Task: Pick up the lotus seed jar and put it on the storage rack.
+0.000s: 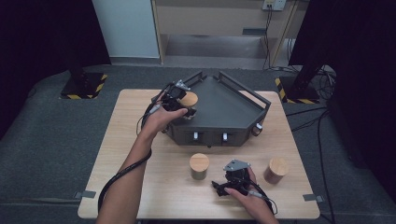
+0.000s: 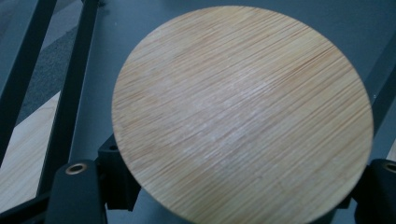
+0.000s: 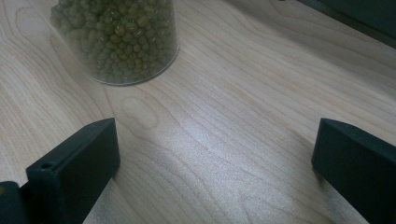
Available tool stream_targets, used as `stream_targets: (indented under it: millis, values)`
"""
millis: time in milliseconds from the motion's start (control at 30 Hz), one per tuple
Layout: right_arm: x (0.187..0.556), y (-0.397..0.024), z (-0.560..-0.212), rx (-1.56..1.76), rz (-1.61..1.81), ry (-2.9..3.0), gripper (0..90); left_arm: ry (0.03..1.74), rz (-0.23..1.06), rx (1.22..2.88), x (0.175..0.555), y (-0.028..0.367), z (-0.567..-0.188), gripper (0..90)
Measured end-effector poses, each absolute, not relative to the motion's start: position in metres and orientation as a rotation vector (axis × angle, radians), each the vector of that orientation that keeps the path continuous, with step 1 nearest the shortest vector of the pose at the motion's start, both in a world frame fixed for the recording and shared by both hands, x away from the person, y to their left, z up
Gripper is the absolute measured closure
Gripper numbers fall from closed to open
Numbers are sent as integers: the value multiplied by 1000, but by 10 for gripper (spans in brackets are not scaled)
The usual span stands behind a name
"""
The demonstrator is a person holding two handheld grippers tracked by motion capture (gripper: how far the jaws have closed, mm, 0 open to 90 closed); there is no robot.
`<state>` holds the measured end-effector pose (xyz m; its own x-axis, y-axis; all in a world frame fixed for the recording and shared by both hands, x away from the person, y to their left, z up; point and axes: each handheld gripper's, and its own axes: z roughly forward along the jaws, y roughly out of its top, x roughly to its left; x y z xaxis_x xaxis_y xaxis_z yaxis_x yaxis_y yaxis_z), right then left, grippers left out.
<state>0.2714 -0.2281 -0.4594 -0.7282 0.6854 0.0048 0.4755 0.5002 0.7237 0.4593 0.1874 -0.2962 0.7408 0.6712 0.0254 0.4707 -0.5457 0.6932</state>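
My left gripper [image 1: 183,103] is shut on a jar with a round bamboo lid [image 1: 189,99], held over the left rim of the dark grey tray [image 1: 229,105]. In the left gripper view the lid [image 2: 243,112] spans the gap between the two jaws, and the jar's body is hidden under it. My right gripper [image 1: 222,186] rests on the table near the front edge, open, with bare wood between its fingers [image 3: 74,168]. A glass jar of green beans [image 1: 199,166] [image 3: 116,37] stands just ahead of it and to its left.
A brown jar with a bamboo lid [image 1: 276,170] stands right of the right gripper. The tray has raised bar rails and sits at the back middle of the wooden table [image 1: 135,140]. A small brown object [image 1: 258,129] sits by the tray's front right corner.
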Motion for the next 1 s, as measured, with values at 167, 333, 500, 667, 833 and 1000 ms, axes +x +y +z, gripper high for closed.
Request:
stream_targets:
  millis: [167, 333, 500, 667, 833, 1000]
  values:
    - [271, -228, -459, 980, 1057, 2464, 11, 857, 362, 2235, 461, 192, -299, 243]
    - [271, -228, -460, 978, 1057, 2463, 12, 850, 368, 2239, 460, 191, -299, 243]
    - [271, -228, -459, 978, 1057, 2463, 12, 850, 366, 2232, 460, 193, -300, 242]
    - [271, -228, -460, 978, 1057, 2463, 12, 855, 377, 2261, 456, 188, -295, 156]
    - [271, -228, -460, 978, 1057, 2463, 11, 866, 407, 2247, 447, 190, -291, 68]
    - [271, -228, -460, 978, 1057, 2463, 12, 865, 426, 2246, 439, 195, -291, 51]
